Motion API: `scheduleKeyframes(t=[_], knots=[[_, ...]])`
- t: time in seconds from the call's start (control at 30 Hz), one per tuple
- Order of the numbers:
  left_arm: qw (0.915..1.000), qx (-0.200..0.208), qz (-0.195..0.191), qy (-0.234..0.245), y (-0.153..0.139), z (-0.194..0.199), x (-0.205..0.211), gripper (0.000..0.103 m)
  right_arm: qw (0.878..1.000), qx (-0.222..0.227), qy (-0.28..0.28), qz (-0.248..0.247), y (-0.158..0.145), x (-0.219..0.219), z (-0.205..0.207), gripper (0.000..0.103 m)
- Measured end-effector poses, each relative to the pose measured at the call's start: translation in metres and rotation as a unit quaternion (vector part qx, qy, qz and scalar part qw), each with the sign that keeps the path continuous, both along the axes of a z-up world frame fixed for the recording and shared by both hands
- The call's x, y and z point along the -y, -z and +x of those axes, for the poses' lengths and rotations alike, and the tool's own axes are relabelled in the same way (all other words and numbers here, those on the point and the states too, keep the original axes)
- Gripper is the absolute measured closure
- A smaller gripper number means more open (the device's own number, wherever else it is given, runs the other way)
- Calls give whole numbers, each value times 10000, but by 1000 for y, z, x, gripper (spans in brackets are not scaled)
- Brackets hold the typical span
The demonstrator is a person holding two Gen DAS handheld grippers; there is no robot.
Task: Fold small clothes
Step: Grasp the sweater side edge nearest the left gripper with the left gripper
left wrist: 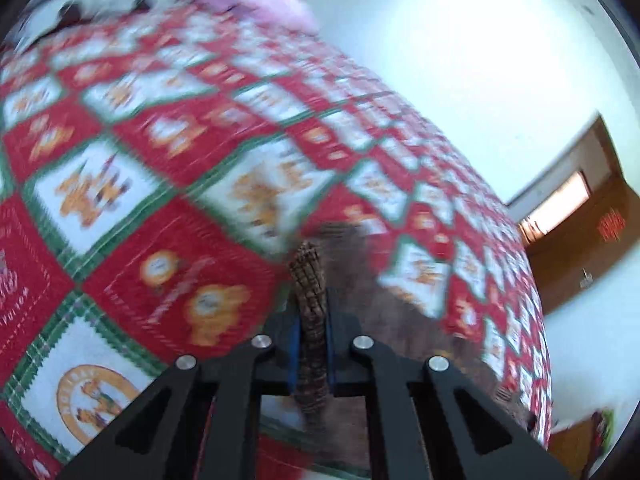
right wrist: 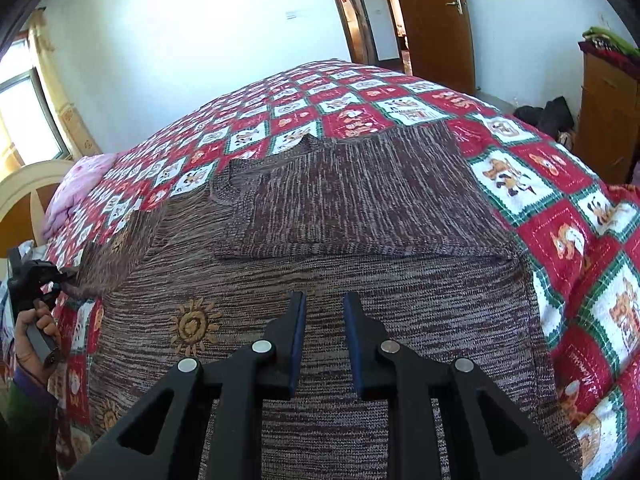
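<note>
A brown-and-white knitted sweater (right wrist: 360, 208) with orange sun motifs (right wrist: 194, 326) lies flat on a red, white and green patchwork bedspread (right wrist: 560, 184). One sleeve is folded across its body. My right gripper (right wrist: 324, 304) hovers over the near part of the sweater, its jaws a little apart with nothing between the pads. My left gripper (left wrist: 313, 304) is shut on the knitted end of the other sleeve (left wrist: 308, 272), which stands up between the blue pads. In the right wrist view the left gripper (right wrist: 60, 280) sits at the sweater's left edge, held by a hand (right wrist: 32, 328).
A pink quilt (right wrist: 76, 188) and a cream headboard (right wrist: 24, 188) are at the bed's left end. Beyond the bed are a brown door (right wrist: 432, 20), a wooden cabinet (right wrist: 608, 112) and dark clothes on the floor (right wrist: 548, 114). The left wrist view is blurred.
</note>
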State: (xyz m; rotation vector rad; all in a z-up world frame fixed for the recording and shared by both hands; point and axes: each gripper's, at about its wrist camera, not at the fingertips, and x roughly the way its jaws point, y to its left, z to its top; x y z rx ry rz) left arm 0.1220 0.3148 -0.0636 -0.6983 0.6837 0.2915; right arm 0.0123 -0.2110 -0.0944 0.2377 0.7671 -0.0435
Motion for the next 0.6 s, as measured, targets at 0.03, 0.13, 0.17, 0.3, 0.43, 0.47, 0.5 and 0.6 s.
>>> scheduleKeyframes(t=[0.03,0.13,0.17,0.3,0.43,0.47,0.5,0.6], knots=[[9998,83,128,134,-7,2,10,93,10000,-10,25,27,0,1,0,83],[9914,468,696,1001,-42,7,78,93,9999,-40,86,121,2,6,0,83],[9860,569,885,1291,-49,7,104,93,9998,-48,106,145,2,7,0,83],[9564,735,1613,2322,-58,0,204,93,9996,-32,145,233,3,10,0,83],[9186,576,2132,3277,-32,-12,295,93,9993,-56,145,339,4,13,0,82],[9100,471,2250,3451,-21,-16,314,93,9992,-56,141,361,5,14,0,82],[9039,358,2276,3603,-10,-19,328,93,9992,-52,133,380,5,14,0,82],[8981,135,2358,3709,10,-22,342,93,9990,-65,84,435,6,14,0,82]])
